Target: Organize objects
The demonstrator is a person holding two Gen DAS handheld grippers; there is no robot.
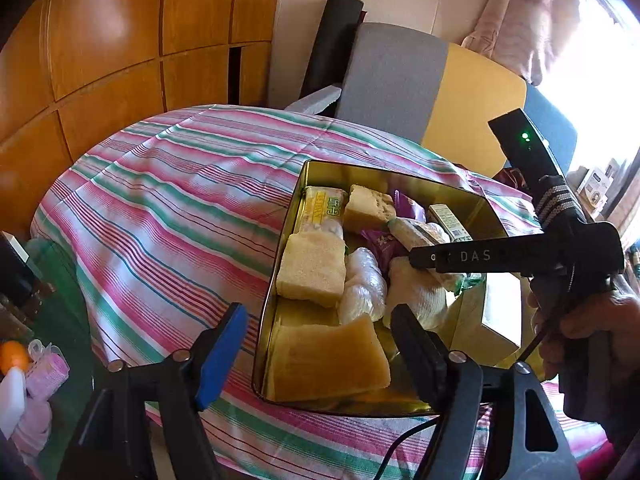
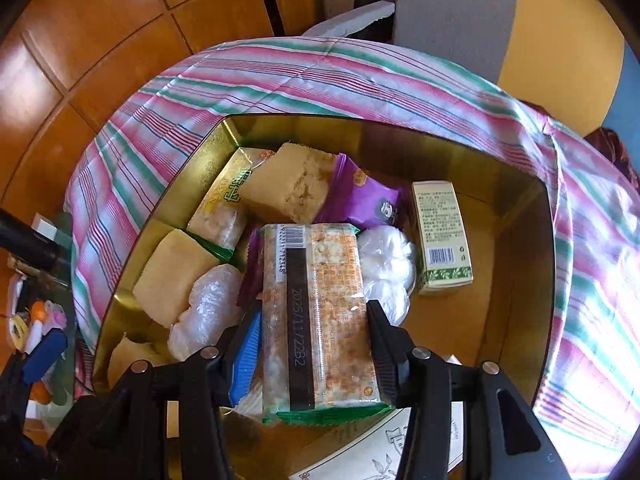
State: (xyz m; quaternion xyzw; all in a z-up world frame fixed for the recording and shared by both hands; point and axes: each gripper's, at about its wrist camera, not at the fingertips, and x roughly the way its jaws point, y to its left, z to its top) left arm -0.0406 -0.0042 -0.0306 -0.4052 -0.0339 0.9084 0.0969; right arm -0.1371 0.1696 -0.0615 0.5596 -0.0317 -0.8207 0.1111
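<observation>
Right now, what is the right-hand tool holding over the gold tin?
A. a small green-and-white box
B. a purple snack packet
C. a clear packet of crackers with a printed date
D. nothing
C: the right tool has its pads pressed on both sides of the cracker packet above the gold tin.

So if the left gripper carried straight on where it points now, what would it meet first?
Probably the tan sponge-like block lying at the near end of the gold metal tin, which sits between the left gripper's open fingers; depth is uncertain.
</observation>
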